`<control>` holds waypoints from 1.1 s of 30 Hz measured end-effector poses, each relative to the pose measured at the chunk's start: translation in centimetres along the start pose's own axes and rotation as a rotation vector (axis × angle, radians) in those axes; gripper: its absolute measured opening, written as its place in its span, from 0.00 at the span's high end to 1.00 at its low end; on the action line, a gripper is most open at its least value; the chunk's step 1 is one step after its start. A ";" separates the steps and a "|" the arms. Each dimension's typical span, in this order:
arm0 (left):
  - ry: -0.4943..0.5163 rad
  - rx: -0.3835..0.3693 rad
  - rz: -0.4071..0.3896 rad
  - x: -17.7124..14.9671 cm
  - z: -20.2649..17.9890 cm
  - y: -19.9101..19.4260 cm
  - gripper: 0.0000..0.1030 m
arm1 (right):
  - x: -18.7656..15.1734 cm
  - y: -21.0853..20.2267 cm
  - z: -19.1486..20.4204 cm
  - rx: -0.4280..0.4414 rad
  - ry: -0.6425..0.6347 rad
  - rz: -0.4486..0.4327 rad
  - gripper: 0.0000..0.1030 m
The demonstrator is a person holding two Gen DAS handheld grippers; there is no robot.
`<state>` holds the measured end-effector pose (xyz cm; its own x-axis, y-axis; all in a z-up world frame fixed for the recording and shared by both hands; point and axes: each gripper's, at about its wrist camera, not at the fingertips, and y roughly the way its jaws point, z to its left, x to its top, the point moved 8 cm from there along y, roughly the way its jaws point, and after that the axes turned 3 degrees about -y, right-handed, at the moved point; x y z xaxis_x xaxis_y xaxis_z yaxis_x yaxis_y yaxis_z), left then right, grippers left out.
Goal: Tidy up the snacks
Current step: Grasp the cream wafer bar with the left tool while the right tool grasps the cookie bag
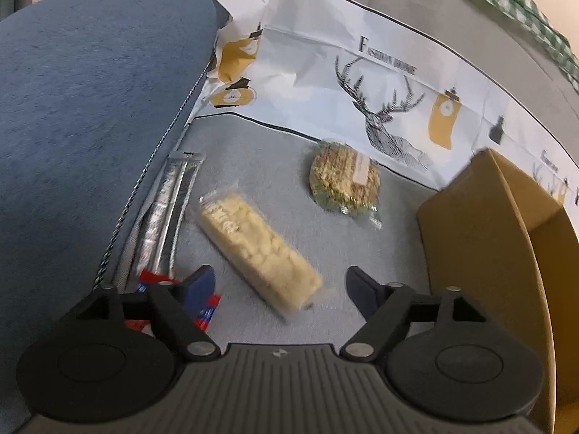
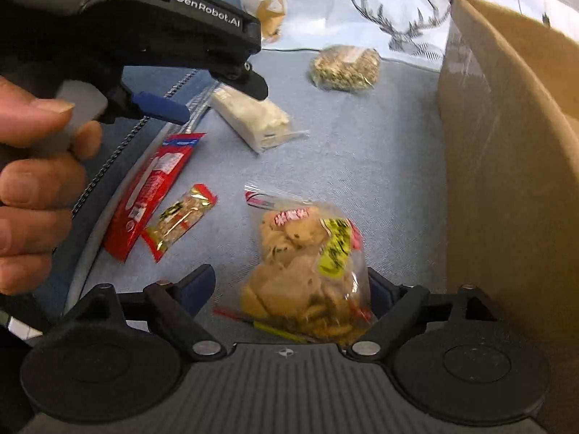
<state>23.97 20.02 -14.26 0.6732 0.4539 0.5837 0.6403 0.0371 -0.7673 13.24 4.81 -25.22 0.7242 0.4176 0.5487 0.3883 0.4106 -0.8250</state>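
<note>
- Grey fabric seat cushion (image 1: 253, 152) is serving as the work surface, with a deer-print cloth (image 1: 362, 83) draped behind it and a blue cushion (image 1: 90, 108) bulging in on the left
- Pale crumbly bar in clear wrap (image 1: 258, 249) is lying diagonally on the grey fabric, its near end sitting between the spread fingers of the left gripper (image 1: 280, 284), which is touching nothing
- Clear bag of brownish snacks (image 2: 307, 271) is lying between the wide-open fingers of the right gripper (image 2: 289, 285); whether the right pad is brushing the bag I cannot tell
- Round seeded cake in clear wrap (image 1: 343, 181) is waiting farther back, near the cloth
- Silver stick packet (image 1: 170, 209), red sachet (image 2: 152, 191) and small gold-and-red packet (image 2: 181, 217) are lying along the blue cushion's edge
- Open cardboard box (image 2: 506, 162) is standing to the right, probably the destination
- Risk, as I judge it: slippery film is likely to slide from the pads, and too hard a squeeze could crush the bar or the bag's contents
</note>
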 end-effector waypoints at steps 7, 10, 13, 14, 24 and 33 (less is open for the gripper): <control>-0.056 0.094 0.046 1.0 0.5 3.6 0.16 | 0.2 0.5 0.3 -0.043 -0.074 -0.002 0.26; -0.059 0.131 0.071 0.9 0.7 4.8 0.17 | 0.4 0.3 0.0 -0.046 -0.083 -0.010 0.37; 0.007 0.185 0.068 0.8 0.4 5.3 0.26 | 0.6 0.3 -0.4 -0.039 -0.083 -0.013 0.42; 0.037 0.200 0.070 0.7 0.1 5.3 0.30 | 0.6 0.3 -0.4 -0.038 -0.084 -0.014 0.43; 0.185 0.141 0.039 -0.4 -0.8 2.5 0.62 | 0.6 -0.2 -0.3 -0.023 -0.074 -0.043 0.47; 0.160 0.078 0.057 -2.4 -0.4 -1.4 0.62 | 0.4 -0.5 0.2 -0.027 -0.087 -0.062 0.47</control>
<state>21.62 18.50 -14.43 0.7621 0.3099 0.5685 0.5728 0.0868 -0.8151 13.25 4.93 -24.58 0.6469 0.4612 0.6072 0.4470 0.4158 -0.7920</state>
